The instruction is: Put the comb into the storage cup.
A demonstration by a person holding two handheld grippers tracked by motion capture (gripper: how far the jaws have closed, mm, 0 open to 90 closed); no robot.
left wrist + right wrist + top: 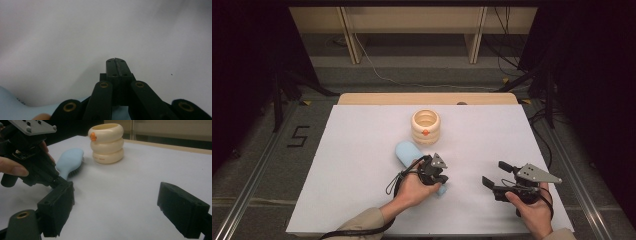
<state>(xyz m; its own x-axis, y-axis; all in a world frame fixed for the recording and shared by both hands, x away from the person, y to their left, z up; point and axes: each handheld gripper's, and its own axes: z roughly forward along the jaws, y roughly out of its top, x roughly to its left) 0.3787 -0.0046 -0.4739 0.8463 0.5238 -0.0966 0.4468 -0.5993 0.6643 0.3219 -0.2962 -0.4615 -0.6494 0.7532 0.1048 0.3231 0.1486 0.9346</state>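
Behind the blue hairbrush [408, 152] (lying flat) stands a cream holder [425, 126].

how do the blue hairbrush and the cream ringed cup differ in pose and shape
The blue hairbrush lies flat on the white table, bristles down; the cream ringed cup stands upright with its mouth open to the top. The hairbrush is long and slim, the cup squat and round, built of three stacked rings. The left gripper sits over the hairbrush's handle end; the cup stands apart, untouched. Both have smooth, pale, plastic-looking surfaces.

The left tool [438, 176] hides the hairbrush [408, 152] handle.
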